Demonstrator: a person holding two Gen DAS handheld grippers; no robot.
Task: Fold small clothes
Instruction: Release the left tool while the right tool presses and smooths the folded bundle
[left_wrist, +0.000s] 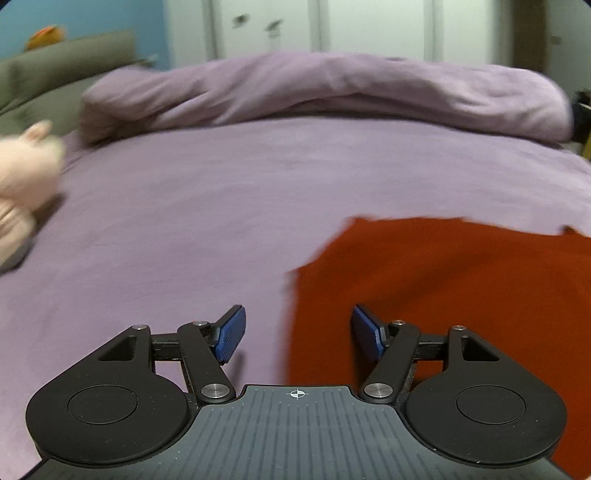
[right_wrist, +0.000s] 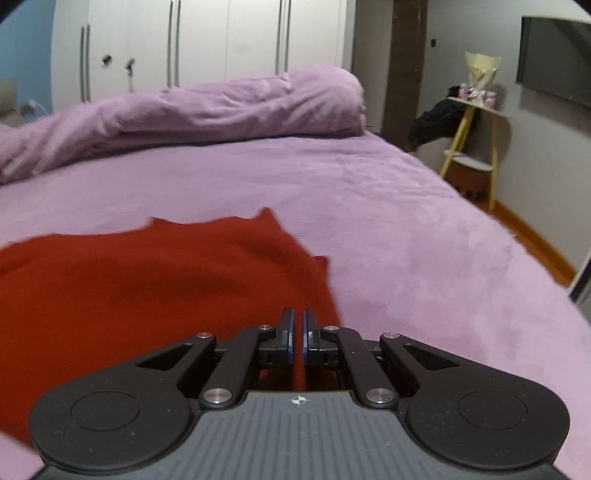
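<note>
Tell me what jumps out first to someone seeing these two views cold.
The flat rust-red knit garment on the lilac fleece bedsheet, just beyond both grippers. Behind it, a rumpled lilac duvet heaped along the far side. The left gripper is open over the garment's edge; the right gripper is shut.

A red garment (left_wrist: 461, 288) of plain, unpatterned cloth lies spread on the purple bed (left_wrist: 207, 206). In the left wrist view it fills the lower right of the frame, its left edge running down the middle. In the right wrist view it covers the lower left, its top edge uneven with small peaks.
</note>
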